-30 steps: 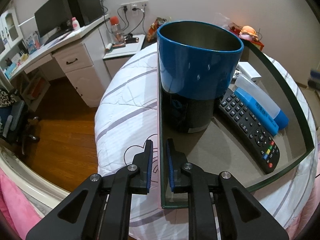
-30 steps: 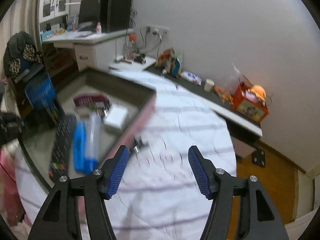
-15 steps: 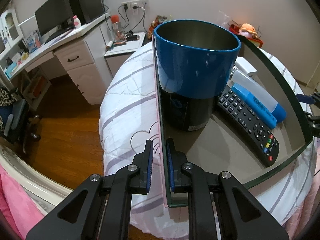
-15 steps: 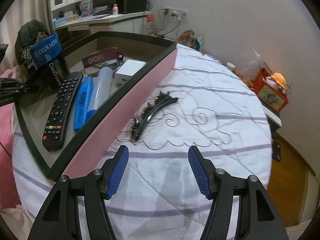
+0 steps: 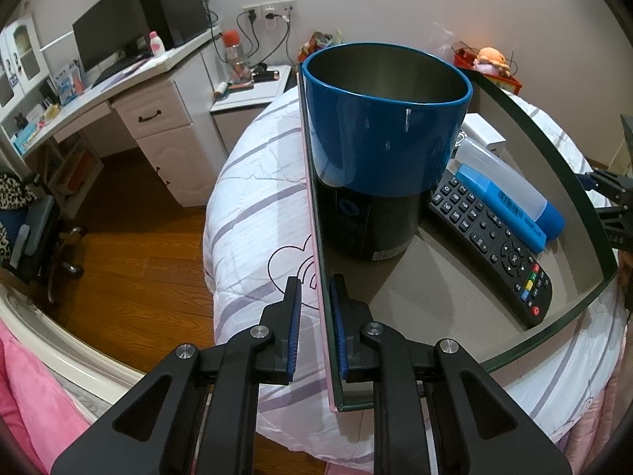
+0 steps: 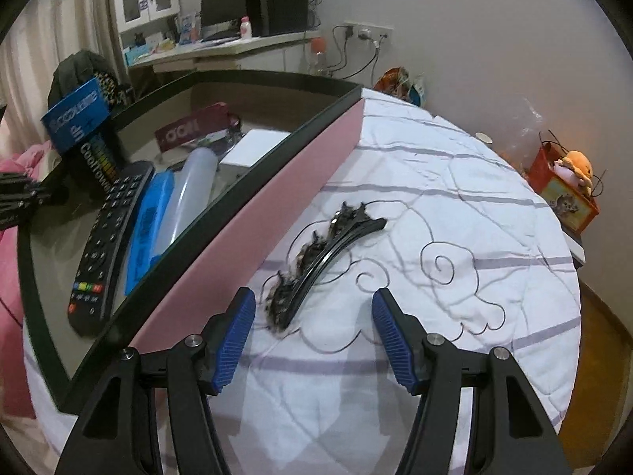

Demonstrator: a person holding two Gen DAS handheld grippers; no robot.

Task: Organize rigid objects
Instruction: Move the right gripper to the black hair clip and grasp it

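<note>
Left claw [image 5: 315, 326] grips box [image 5: 316, 237] wall — cup [image 5: 379, 150] inside.

A glossy blue cup [image 5: 387, 134] with a brushed metal lining stands in a box [image 5: 554, 150] with a matt pink outside and a smooth dark rim. Beside it lie a matt black plastic remote [image 5: 494, 245] and a frosted plastic bottle [image 6: 190, 194]. A shiny black hair clip [image 6: 328, 261] rests on the soft, wrinkled quilted cloth [image 6: 435, 206].
</note>
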